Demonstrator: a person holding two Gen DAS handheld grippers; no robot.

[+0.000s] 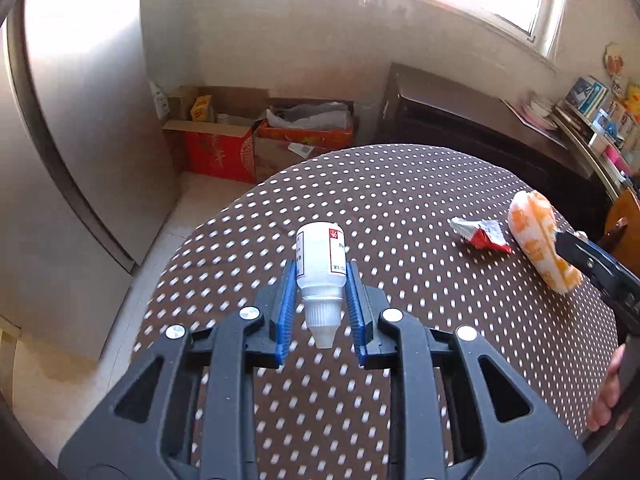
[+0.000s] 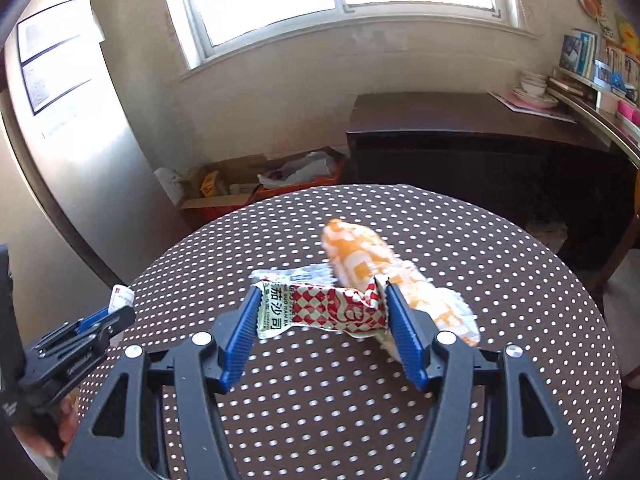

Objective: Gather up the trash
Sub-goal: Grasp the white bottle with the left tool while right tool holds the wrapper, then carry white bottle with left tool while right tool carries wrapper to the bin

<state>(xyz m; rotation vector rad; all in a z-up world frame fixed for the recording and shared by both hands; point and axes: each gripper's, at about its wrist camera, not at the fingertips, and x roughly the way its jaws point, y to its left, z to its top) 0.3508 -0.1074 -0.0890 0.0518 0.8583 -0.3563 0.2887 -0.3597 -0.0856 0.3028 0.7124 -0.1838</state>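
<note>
My left gripper (image 1: 323, 266) is shut on a small white dropper bottle (image 1: 320, 260), its blue pads pressing both sides and the cap pointing back at the camera. In the right wrist view the same bottle (image 2: 122, 294) shows at the far left. A crumpled red-and-white ketchup sachet (image 2: 320, 308) shows between the fingers of my right gripper (image 2: 323, 288), which stands open. In the left wrist view the sachet (image 1: 480, 234) lies loose on the tablecloth. A puffy orange-and-white snack packet (image 2: 360, 256) lies just right of it, against the right finger.
The round table (image 1: 360, 184) has a brown polka-dot cloth. Cardboard boxes (image 1: 224, 148) with bags sit on the floor beyond its far edge, beside a tall grey fridge (image 1: 80, 120). A dark cabinet (image 1: 460, 120) and a cluttered shelf (image 1: 600, 112) stand at the right.
</note>
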